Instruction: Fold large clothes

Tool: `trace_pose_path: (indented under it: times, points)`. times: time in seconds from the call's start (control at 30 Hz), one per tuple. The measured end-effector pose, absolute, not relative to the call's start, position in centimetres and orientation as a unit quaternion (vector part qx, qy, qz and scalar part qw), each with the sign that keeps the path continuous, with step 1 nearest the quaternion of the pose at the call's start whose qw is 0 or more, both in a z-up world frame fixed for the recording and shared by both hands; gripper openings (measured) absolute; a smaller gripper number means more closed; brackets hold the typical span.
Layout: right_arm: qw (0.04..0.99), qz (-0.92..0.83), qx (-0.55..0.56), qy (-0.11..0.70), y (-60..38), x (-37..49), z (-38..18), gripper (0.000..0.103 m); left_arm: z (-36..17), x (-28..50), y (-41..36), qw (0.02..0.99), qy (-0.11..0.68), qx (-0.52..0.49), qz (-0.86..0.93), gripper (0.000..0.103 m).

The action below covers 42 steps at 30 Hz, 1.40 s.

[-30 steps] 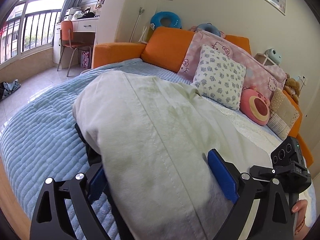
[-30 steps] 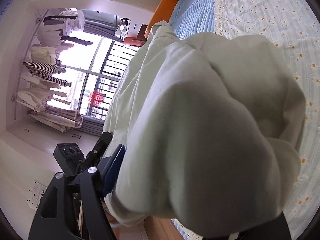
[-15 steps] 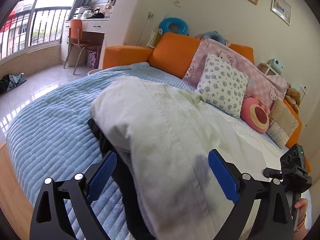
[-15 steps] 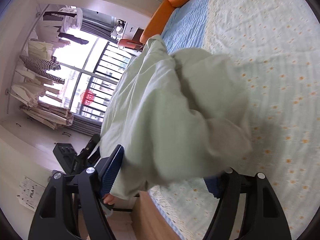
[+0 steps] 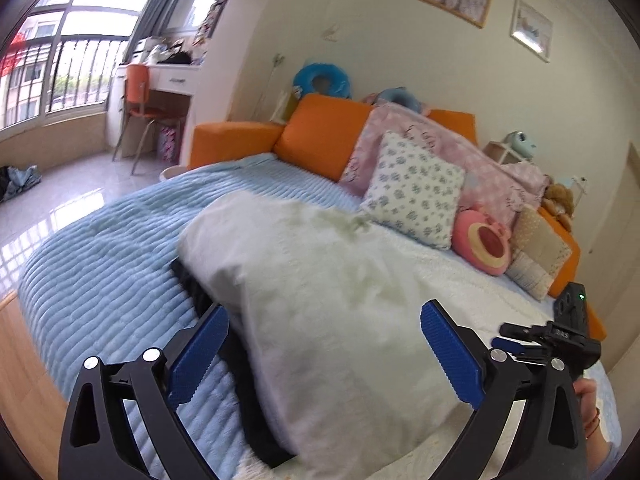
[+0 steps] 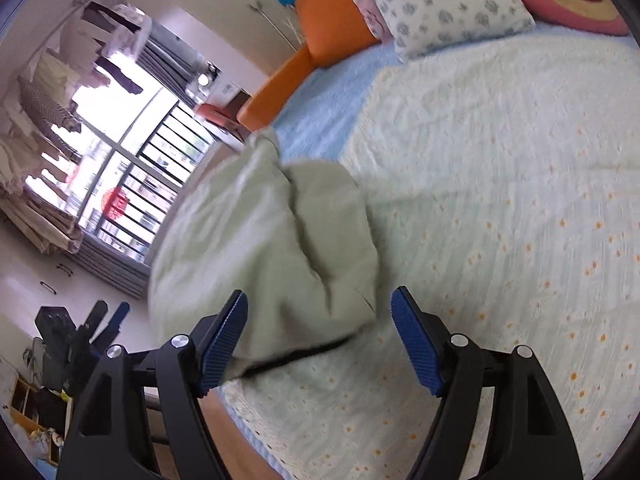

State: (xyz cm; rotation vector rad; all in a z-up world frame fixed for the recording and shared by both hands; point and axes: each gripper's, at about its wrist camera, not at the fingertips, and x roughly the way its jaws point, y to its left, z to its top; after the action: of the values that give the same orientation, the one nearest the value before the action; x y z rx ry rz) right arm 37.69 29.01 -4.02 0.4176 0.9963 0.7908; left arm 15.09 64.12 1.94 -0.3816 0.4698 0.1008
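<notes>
A pale green garment [image 5: 320, 280] lies folded in a thick bundle on the bed, with a dark layer [image 5: 240, 360] showing under its near edge. My left gripper [image 5: 324, 320] stands open just short of the bundle, its blue pads clear of the cloth. In the right wrist view the same garment [image 6: 260, 240] rests on the daisy-print sheet [image 6: 500, 200]. My right gripper [image 6: 320, 300] is open above its near end, touching nothing. Each gripper shows in the other's view: the right gripper [image 5: 560, 332] and the left gripper [image 6: 80, 332].
A blue quilted blanket [image 5: 100, 260] covers the bed's left half. Pillows [image 5: 416, 192] and plush toys lean on the orange headboard [image 5: 320, 132]. A desk with an orange chair [image 5: 140, 100] stands by the window. The wooden bed edge [image 6: 248, 440] is close below.
Both grippers have let go of the garment and drawn back and upward. The bundle has dropped onto the bed and looks smaller in both views.
</notes>
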Motion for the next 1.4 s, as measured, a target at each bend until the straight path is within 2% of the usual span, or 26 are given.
trace_pose_path:
  times: [0.13,0.27,0.37,0.73,0.97,1.03,1.1,1.2,1.4]
  points:
    - [0.791,0.404,0.165,0.429,32.1,37.5,-1.3,0.074,2.5,17.2,62.2,0.956,0.234,-0.173,0.028,0.099]
    - [0.794,0.420,0.134,0.420,36.0,37.4,-0.5,0.073,1.1,20.1,61.4,0.945,0.285,-0.151,0.046,0.099]
    - [0.792,0.423,0.113,0.426,38.4,37.3,-1.2,0.073,-0.8,21.4,61.6,0.936,0.310,-0.156,0.052,0.099]
    - [0.777,0.407,0.087,0.472,42.4,38.3,-6.8,0.073,-3.1,22.7,62.6,0.938,0.303,-0.156,0.059,0.100]
    - [0.771,0.415,0.081,0.475,42.3,38.4,-6.5,0.074,-3.6,23.0,61.8,0.939,0.305,-0.133,0.092,0.100]
    - [0.777,0.418,0.072,0.465,41.8,38.0,-5.7,0.074,-3.0,22.6,61.8,0.934,0.309,-0.149,0.104,0.100]
    - [0.792,0.415,0.055,0.444,40.8,37.0,-4.5,0.080,-2.3,21.6,61.6,0.930,0.305,-0.164,0.122,0.100]
    - [0.834,0.398,0.010,0.383,39.0,34.5,-2.4,0.085,-0.6,18.6,59.9,0.936,0.265,-0.154,0.175,0.100]
    - [0.884,0.366,-0.049,0.286,35.9,28.0,0.0,0.088,1.3,13.8,55.2,0.943,0.201,-0.120,0.238,0.100]
